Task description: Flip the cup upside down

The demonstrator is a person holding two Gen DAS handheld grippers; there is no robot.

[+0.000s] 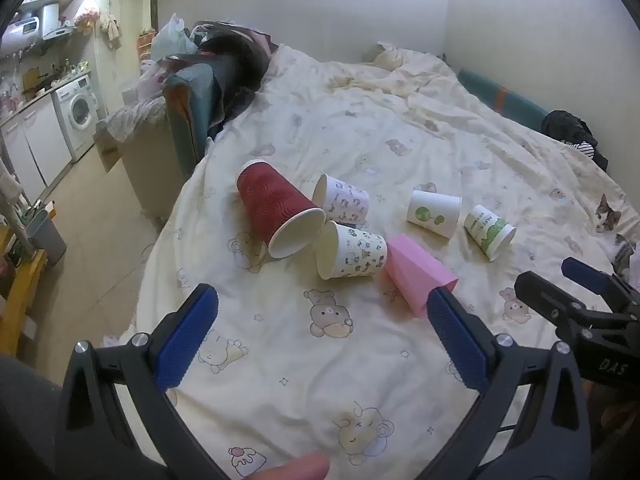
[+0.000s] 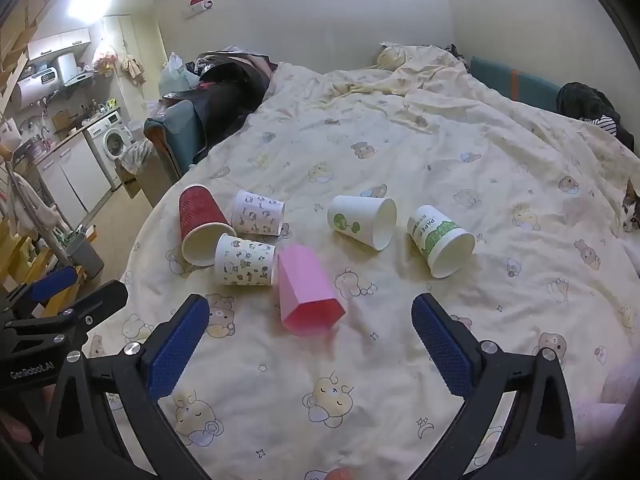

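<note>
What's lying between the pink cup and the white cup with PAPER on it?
Only bare bedsheet, seen from the right wrist, separates the pink cup from the PAPER cup.

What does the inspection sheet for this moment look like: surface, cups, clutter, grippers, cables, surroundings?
Surface: rumpled cream bedspread with bear prints.
Job's things: six cups, all lying on their sides: ribbed red paper cup, two white animal-print paper cups beside it, faceted pink cup, white paper cup with green globe print, white paper cup with green label.
Clutter: dark clothes pile at the far edge; a cat's face at the right edge.
Grippers: left hand-held gripper open, empty; right hand-held gripper open, empty; both short of the cups.
Cables: nothing seen.
Surroundings: white washing machine, grey bin.
</note>
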